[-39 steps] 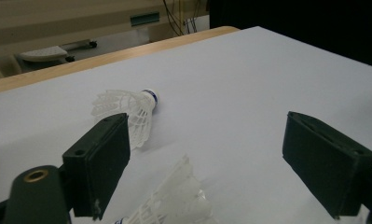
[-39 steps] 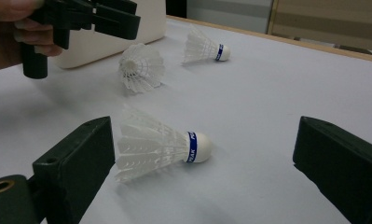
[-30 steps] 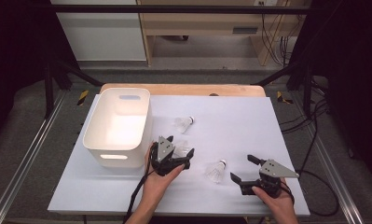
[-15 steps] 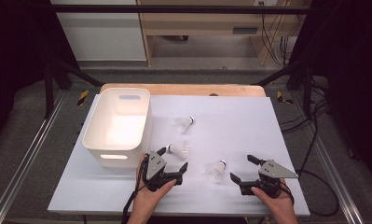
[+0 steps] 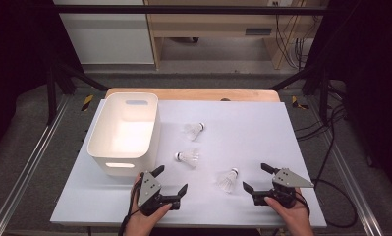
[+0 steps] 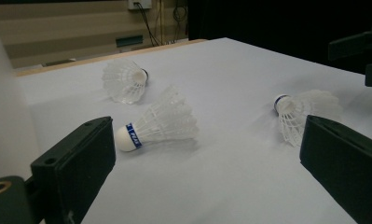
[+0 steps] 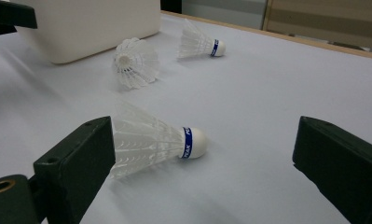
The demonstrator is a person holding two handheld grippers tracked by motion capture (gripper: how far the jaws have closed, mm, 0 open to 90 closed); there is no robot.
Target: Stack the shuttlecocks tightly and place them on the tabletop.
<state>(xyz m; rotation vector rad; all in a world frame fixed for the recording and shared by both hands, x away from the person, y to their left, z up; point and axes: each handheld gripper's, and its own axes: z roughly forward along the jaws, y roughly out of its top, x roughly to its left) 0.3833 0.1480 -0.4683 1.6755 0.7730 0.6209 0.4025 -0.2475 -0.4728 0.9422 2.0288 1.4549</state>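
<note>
While three shuttlecocks lie on the white bench (image 5: 262, 123), both grippers sit low at its near edge with nothing between their jaws. The left gripper (image 5: 170, 180) has just been opening its jaws, which now stand wide apart, just in front of the white bin (image 5: 124, 133). The middle shuttlecock (image 5: 187, 158) lies on its side just beyond that gripper, cork toward the bin; in the left gripper view (image 6: 158, 122) it rests close to the left jaw without touching it. The right gripper (image 5: 255, 177) also stands open. The near shuttlecock (image 5: 228, 179) lies just left of it; in the right gripper view (image 7: 151, 140) its feathers sit beside the left jaw, its cork pointing into the gap. The far shuttlecock (image 5: 195, 130) lies farther back, right of the bin.
</note>
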